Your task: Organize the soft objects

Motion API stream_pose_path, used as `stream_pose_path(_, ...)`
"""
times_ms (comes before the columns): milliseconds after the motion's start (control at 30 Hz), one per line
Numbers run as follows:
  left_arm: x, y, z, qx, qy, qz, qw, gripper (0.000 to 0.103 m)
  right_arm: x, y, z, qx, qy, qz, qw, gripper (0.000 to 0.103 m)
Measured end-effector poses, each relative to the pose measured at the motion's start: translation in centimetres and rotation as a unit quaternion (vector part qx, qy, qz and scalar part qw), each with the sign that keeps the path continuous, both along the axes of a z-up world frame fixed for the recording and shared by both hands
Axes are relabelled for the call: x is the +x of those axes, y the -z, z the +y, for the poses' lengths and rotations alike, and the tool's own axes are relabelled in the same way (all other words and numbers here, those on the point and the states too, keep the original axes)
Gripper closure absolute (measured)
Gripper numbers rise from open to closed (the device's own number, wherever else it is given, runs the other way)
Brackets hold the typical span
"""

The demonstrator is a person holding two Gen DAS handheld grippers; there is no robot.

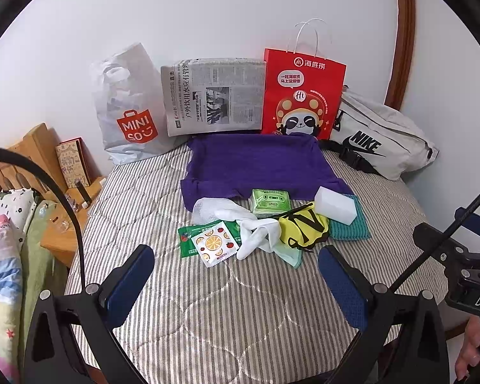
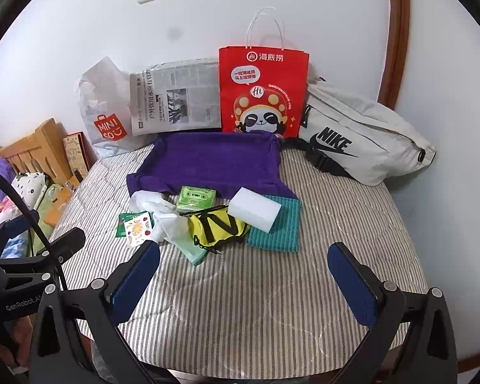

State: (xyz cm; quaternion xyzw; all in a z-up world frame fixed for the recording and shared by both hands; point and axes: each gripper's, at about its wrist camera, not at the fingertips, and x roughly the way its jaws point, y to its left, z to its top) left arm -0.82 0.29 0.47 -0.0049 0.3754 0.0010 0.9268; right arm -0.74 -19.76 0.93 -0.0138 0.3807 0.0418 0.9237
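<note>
Against wall: MINISO bag [image 1: 128, 108], NIKE pouch [image 1: 380, 137].

Striped bed [image 1: 240, 313] carries purple towel [image 1: 256, 163], bags, perhaps socks [image 1: 256, 233].

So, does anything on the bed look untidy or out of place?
Yes. The small items lie in a loose heap: the white sock is crumpled beside the yellow pouch, and the white sponge sits partly on the teal cloth. Nothing seems spilled or damaged.
</note>
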Motion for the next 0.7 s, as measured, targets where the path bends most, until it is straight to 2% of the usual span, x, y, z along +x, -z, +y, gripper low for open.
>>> stream_pose_path(700, -0.23, -0.10, -0.28, 0.000, 0.000, -0.003, 1.0000, 0.000, 0.13, 0.27, 0.18, 0.000, 0.000, 0.003, 1.000, 0.000)
